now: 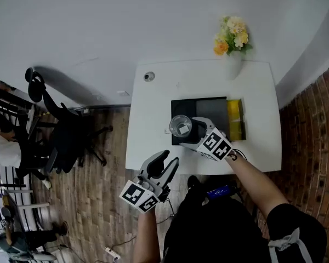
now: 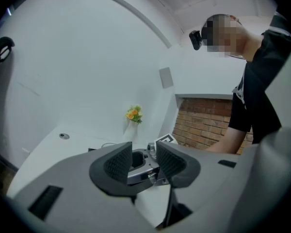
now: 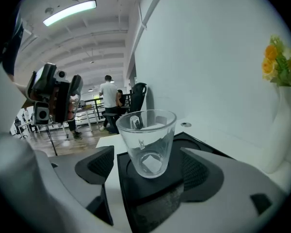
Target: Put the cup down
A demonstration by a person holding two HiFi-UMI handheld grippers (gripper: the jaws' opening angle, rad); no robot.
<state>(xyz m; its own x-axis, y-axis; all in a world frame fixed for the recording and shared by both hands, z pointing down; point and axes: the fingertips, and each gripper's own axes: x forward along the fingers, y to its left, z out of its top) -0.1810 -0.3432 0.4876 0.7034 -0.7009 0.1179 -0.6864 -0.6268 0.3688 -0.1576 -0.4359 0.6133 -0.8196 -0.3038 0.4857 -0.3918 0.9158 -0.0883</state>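
While the left gripper point(image 1: 170, 159) is hanging at the near edge of the white table point(image 1: 152, 126), its jaws are standing narrowly apart with nothing between them. The glass cup point(image 1: 180, 126) is sitting upright on the black tray point(image 1: 211, 108), and the right gripper point(image 1: 191, 130) is flanking it, jaws spread wide on either side.

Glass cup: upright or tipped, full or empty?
Upright, empty. The glass cup stands base-down on the black tray, rim up, nothing inside; the right gripper has its jaws apart on either side of it.
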